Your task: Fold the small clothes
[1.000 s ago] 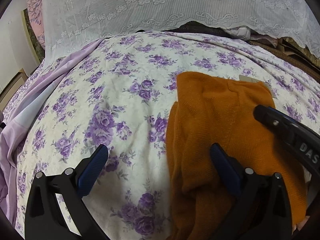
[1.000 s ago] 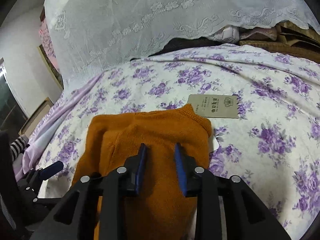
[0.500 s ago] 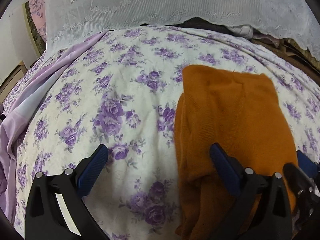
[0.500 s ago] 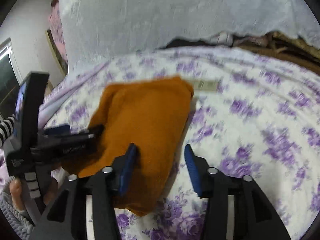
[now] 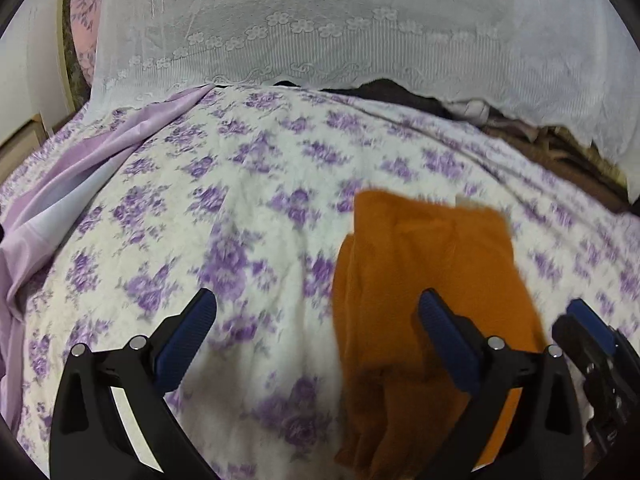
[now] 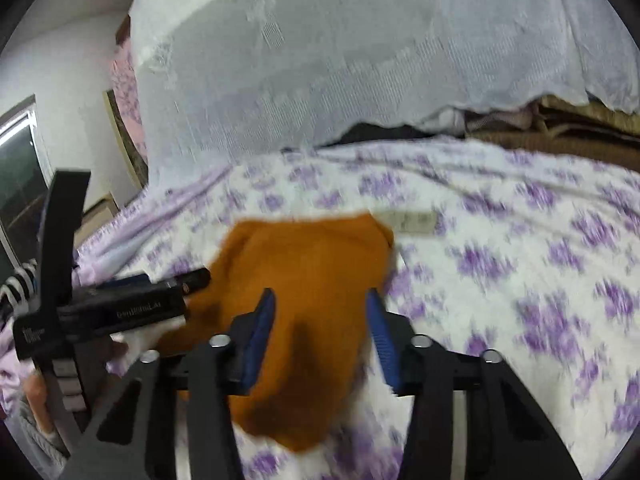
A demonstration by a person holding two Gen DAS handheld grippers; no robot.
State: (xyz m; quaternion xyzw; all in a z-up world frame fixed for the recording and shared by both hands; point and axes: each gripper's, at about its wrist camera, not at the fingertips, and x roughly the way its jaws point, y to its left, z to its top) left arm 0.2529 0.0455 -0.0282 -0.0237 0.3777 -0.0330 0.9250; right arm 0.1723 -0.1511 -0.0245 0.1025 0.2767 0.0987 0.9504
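Observation:
An orange knit garment [image 5: 432, 276] lies folded on the flowered bedspread [image 5: 248, 216], with a paper tag [image 6: 408, 222] sticking out at its far end. My left gripper [image 5: 316, 312] is wide open, with its right finger over the garment's near left part and its left finger over bare bedspread. My right gripper [image 6: 320, 312] hovers over the garment's near end. Its jaws are closing, and the cloth shows between them without being pinched. The right gripper [image 5: 588, 332] also shows at the right edge of the left wrist view. The left gripper [image 6: 172, 278] appears at the left of the right wrist view.
A white lace cover [image 5: 360, 40] drapes over the back of the bed. Lilac cloth [image 5: 80, 184] lies along the left side. Brown and dark clothes [image 6: 568, 136] are piled at the back right. A hand in a striped sleeve [image 6: 20, 292] holds the left gripper.
The right gripper widened, drew back from the middle of the garment to its near end, then narrowed again. The left gripper rose a little. The garment stays folded.

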